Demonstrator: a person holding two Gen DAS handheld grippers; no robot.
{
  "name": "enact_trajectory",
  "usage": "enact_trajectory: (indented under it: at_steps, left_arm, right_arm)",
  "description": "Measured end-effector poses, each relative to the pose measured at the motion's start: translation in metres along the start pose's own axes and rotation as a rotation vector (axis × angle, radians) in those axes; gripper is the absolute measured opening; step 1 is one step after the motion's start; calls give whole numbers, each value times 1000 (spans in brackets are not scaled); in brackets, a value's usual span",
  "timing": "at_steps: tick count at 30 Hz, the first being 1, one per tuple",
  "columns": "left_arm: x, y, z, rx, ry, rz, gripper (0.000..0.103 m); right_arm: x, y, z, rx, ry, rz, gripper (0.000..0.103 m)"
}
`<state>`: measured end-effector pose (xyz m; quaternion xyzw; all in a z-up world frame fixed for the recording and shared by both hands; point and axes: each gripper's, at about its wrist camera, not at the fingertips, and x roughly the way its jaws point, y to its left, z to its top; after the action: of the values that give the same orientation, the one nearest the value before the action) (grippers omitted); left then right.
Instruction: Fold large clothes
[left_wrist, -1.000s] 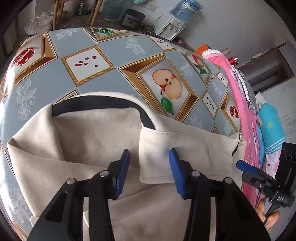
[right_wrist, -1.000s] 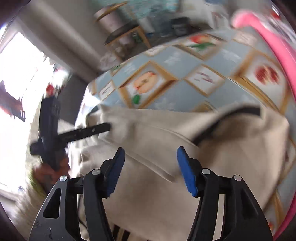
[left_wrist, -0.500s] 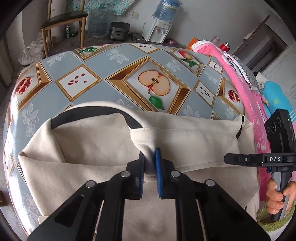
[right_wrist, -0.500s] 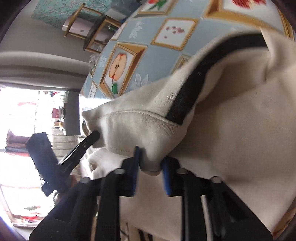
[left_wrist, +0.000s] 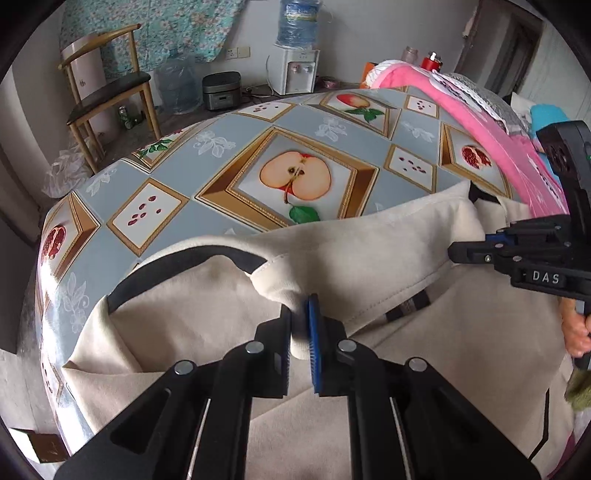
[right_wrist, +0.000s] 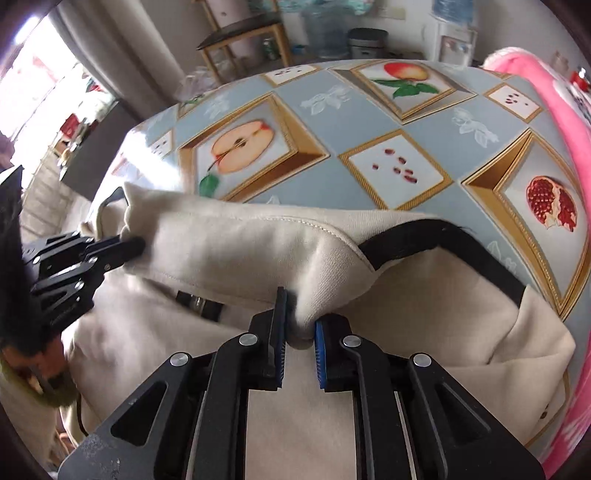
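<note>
A large cream garment (left_wrist: 369, 258) with a black neckband (left_wrist: 177, 266) lies on the near part of a table with a fruit-print cloth (left_wrist: 295, 147). My left gripper (left_wrist: 301, 332) is shut on a bunched fold of the cream cloth near the neckband. My right gripper (right_wrist: 299, 332) is shut on another fold of the same garment (right_wrist: 240, 258), beside the black neckband (right_wrist: 424, 236). Each gripper shows in the other's view: the right one (left_wrist: 461, 253) at the garment's right end, the left one (right_wrist: 133, 245) at its left end.
A pink cloth (left_wrist: 480, 110) lies along the table's right side. Behind the table stand a wooden chair (left_wrist: 107, 96), a water dispenser (left_wrist: 295, 70), a rice cooker (left_wrist: 221, 90) and water jugs. A bright window (right_wrist: 33, 81) is at the left in the right wrist view.
Both grippers were open a second ago, then shut on folds of the cream garment. They now lift the pinched edge up and back toward me, off the table.
</note>
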<state>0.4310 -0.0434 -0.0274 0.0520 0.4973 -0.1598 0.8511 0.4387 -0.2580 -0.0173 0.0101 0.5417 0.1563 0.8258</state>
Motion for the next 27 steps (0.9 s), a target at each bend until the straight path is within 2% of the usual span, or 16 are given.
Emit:
enact_trajectory:
  at_steps: [2, 4, 6, 8, 11, 14, 15, 17, 18, 20, 22, 23, 25, 27]
  left_arm:
    - [2, -3, -4, 20, -11, 11, 9]
    - [3, -5, -4, 28, -13, 24, 9]
    - [3, -6, -3, 32, -11, 28, 9]
    - [3, -5, -3, 34, -14, 24, 8]
    - [3, -5, -4, 38, -17, 19, 8]
    - [4, -5, -3, 24, -12, 16, 8]
    - [4, -4, -3, 19, -11, 16, 9]
    - [3, -4, -3, 12, -14, 16, 9]
    - [3, -4, -4, 10, -17, 14, 9]
    - [1, -2, -5, 6, -23, 7, 10]
    - [-5, 0, -6, 20, -31, 25, 14]
    - [-10, 1, -7, 26, -40, 39, 20]
    - [-27, 4, -7, 22, -94, 55, 20]
    - [-41, 5, -5, 10, -141, 28, 20]
  right_arm:
    - [0, -2, -5, 3, -4, 17, 13]
    - [-3, -8, -7, 31, -2, 34, 20]
    - [-14, -15, -11, 70, -4, 1, 46]
    - [-37, -24, -19, 114, -60, -39, 53]
    - [-71, -30, -23, 179, -167, -96, 54]
    - [-81, -18, -11, 230, -231, -16, 55]
    - [-74, -3, -1, 202, -229, 14, 54]
    - [-54, 29, 14, 102, -217, 19, 50]
    - [-43, 42, 18, 60, -201, 15, 41]
    - [-18, 50, 18, 25, -146, -3, 31]
    - [4, 46, 13, 17, -103, -25, 31]
    - [-1, 43, 5, 15, -110, -16, 31]
    - [-4, 41, 1, 20, -105, -4, 31]
    - [-3, 44, -1, 3, -107, -8, 31]
